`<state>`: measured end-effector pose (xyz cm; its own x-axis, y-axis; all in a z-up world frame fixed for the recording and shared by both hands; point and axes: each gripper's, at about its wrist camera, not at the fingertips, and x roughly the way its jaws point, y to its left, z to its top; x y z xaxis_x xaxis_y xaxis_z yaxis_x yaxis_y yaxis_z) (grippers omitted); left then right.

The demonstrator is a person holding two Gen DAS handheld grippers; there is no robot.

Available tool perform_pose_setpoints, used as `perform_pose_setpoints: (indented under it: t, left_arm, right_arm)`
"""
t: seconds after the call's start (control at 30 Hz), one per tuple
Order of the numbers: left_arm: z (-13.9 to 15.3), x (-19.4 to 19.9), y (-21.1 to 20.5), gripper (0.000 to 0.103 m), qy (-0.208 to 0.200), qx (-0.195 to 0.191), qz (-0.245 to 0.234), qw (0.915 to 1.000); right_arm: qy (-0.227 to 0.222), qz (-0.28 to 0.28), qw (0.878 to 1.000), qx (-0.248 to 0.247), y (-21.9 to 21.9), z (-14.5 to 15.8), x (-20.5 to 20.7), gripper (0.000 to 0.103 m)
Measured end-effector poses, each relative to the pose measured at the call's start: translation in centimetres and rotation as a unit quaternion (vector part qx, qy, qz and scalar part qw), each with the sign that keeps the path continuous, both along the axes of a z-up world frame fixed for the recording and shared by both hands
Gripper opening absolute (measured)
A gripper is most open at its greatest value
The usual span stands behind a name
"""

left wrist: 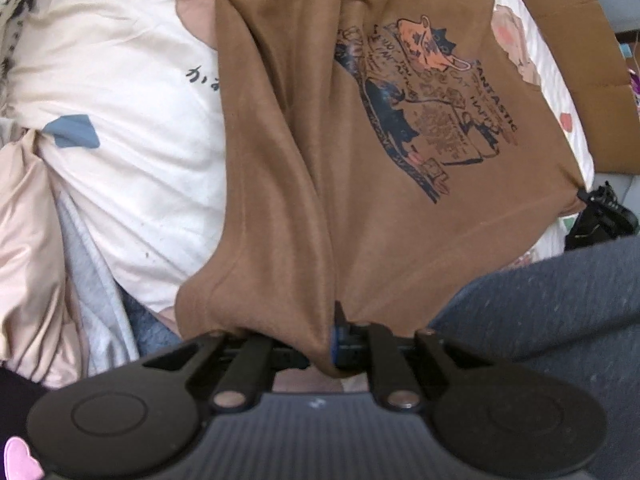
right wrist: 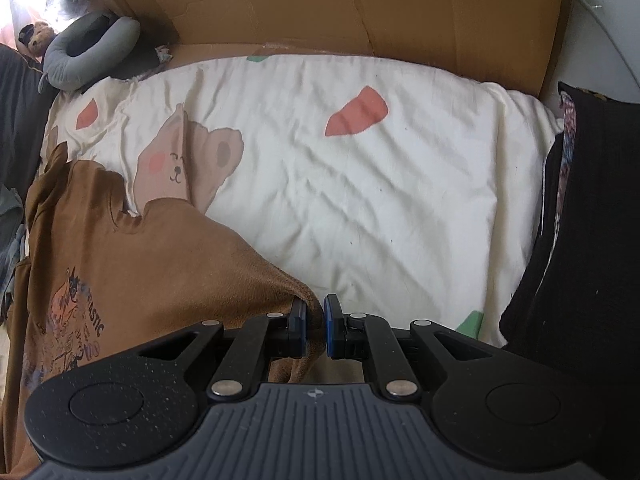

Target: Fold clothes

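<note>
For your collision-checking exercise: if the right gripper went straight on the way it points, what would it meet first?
The right gripper, shut on the brown T-shirt corner, points across the cream bedsheet. Beyond the cloth in its jaws, the sheet probably comes first, then the cardboard; depth is unclear.

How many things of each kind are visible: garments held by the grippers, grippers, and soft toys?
Garments held: 1, the brown printed cotton T-shirt.
Grippers: 2, the left gripper and the right gripper, both clamped on its fabric.
Soft toys: 1, the small brown plush bear.
Total: 4
</note>
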<state>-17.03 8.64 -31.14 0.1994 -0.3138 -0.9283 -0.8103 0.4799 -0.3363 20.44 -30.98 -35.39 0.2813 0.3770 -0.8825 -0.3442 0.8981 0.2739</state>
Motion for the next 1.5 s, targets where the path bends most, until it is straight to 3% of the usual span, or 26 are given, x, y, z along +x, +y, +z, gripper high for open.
perform_pose_setpoints:
  t: [0.07,0.27,0.43,0.7,0.93,1.07,1.23,1.3,1.4,1.5]
  left_arm:
    - [0.9,0.3,0.4,0.027,0.005,0.017,-0.003,0.9998]
    - [2.6,2.5,5.2,0.043,0.005,0.106,-0.025,0.9941]
    - [3.6,7.3,8.5,0.052,-0.024,0.172,-0.068,0.9824]
    - [2.1,15.0,10.5,0.055,-0.089,0.212,-0.106,0.9675]
    - [0.7,20.6,11.9,0.060,-0.121,0.248,-0.116,0.9542]
    - [-0.9,23.5,12.6,0.062,-0.120,0.270,-0.127,0.9470]
    - [-4.1,27.1,13.2,0.062,-0.092,0.308,-0.185,0.9287]
    - [-5.2,27.8,13.9,0.062,-0.081,0.308,-0.180,0.9306]
    - [-6.8,28.3,14.7,0.053,-0.059,0.301,-0.168,0.9371]
    - [-8.2,28.4,15.1,0.027,-0.042,0.284,-0.165,0.9437]
  right_arm:
    - [-0.001,-0.005,1.000,0.002,-0.1,-0.1,0.0,0.008]
    - [-0.006,-0.013,1.000,0.004,-0.2,-0.1,0.3,0.008]
    - [-0.003,-0.012,1.000,0.003,-0.3,-0.3,0.1,0.008]
    - [0.002,-0.011,1.000,0.003,-0.3,-0.6,-0.1,0.008]
    - [0.003,-0.009,1.000,0.003,-0.3,-0.8,-0.3,0.008]
    - [0.003,-0.009,1.000,0.004,-0.3,-0.8,-0.3,0.008]
    - [0.003,-0.011,1.000,0.006,-0.3,-0.9,-0.4,0.008]
    - [0.004,-0.011,1.000,0.005,-0.3,-1.0,-0.4,0.008]
    - [0.005,-0.011,1.000,0.005,-0.3,-1.2,-0.5,0.008]
    - [0.007,-0.011,1.000,0.004,-0.2,-1.4,-0.6,0.008]
